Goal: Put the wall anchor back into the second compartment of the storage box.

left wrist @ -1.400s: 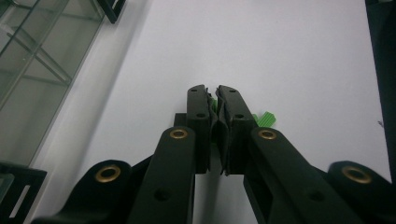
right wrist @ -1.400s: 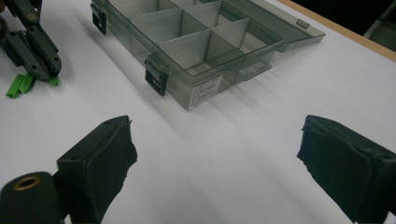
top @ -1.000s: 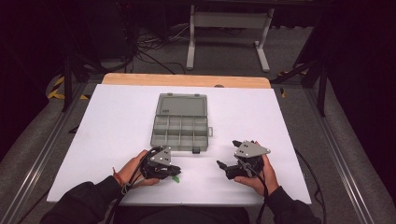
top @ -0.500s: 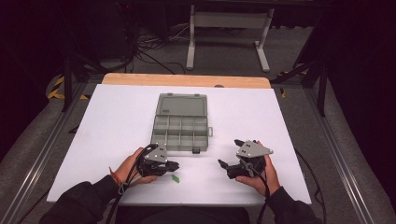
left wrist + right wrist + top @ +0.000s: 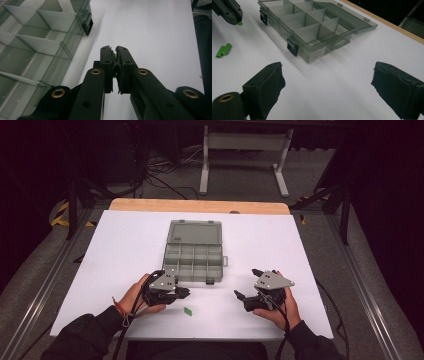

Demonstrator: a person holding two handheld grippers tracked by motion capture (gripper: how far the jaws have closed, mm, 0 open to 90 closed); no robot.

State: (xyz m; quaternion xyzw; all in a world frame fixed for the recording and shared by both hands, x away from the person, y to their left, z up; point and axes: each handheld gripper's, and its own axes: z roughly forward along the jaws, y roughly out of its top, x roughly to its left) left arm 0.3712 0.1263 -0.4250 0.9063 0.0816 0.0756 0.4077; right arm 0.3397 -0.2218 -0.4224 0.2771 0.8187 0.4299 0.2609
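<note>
On the white tabletop [image 5: 125,250], near its middle, sits a grey box [image 5: 194,251] with its lid folded back and its compartments bare. A small white label [image 5: 317,53] on its front wall carries print too fine to read. The left tool [image 5: 181,293] hangs just in front of the box's near left corner, jaws almost together and pinching a small green piece [image 5: 114,55] that peeks out between the pads. Another green piece [image 5: 188,310] lies flat on the tabletop just below that tool, apart from it. The right tool [image 5: 248,285] is held off to the right of the box, jaws spread wide with nothing between them.
</note>
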